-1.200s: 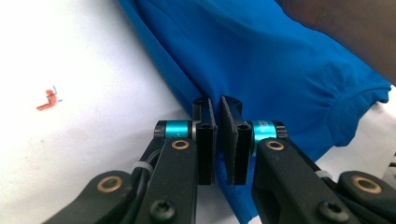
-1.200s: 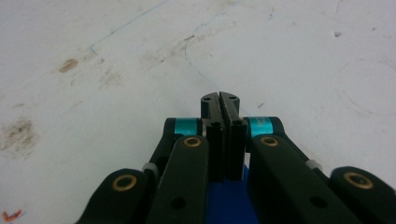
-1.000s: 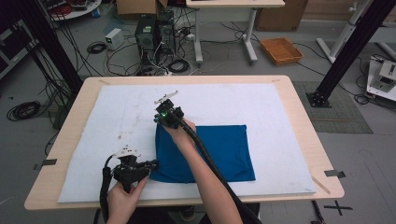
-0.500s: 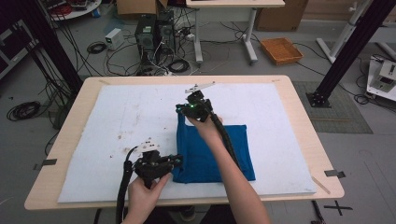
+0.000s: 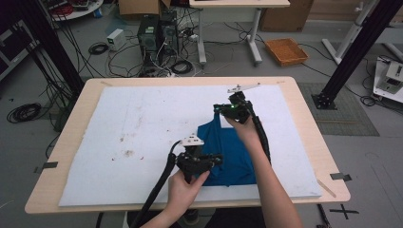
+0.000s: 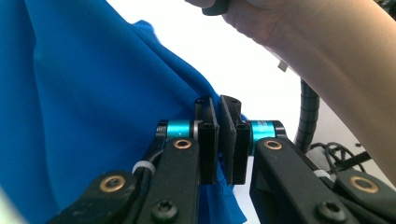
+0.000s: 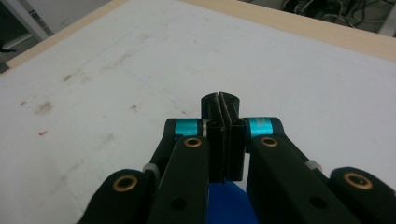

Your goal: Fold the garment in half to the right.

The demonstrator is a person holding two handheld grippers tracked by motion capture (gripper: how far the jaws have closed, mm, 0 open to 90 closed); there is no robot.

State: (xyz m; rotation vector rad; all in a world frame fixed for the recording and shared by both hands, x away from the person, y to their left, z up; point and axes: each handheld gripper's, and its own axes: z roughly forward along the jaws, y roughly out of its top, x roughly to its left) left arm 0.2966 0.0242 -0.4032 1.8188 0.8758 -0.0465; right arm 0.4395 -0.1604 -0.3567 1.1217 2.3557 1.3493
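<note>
A blue fabric cloth (image 5: 233,154), bunched into a narrow upright fold, lies on the white mat (image 5: 142,123) covering the wooden worktop (image 5: 313,142), stretched between the two hand-held claws. The left claw (image 5: 216,160) is clamped on the cloth's near edge, as the left gripper view shows, with blue fabric pinched between its black pads and draping away to that claw's left. The right claw (image 5: 219,108) is closed on the far edge: in the right gripper view its jaws meet tight, a sliver of blue hanging just beneath them, bare mat ahead. The step in hand appears to be a fold, one side of the cloth being carried across onto the other, both gripped corners raised off the mat. The next move likely calls for lowering both corners together onto the far side of the cloth, lining up the edges before either claw lets go, and keeping the fabric taut between them so no crease sets.
</note>
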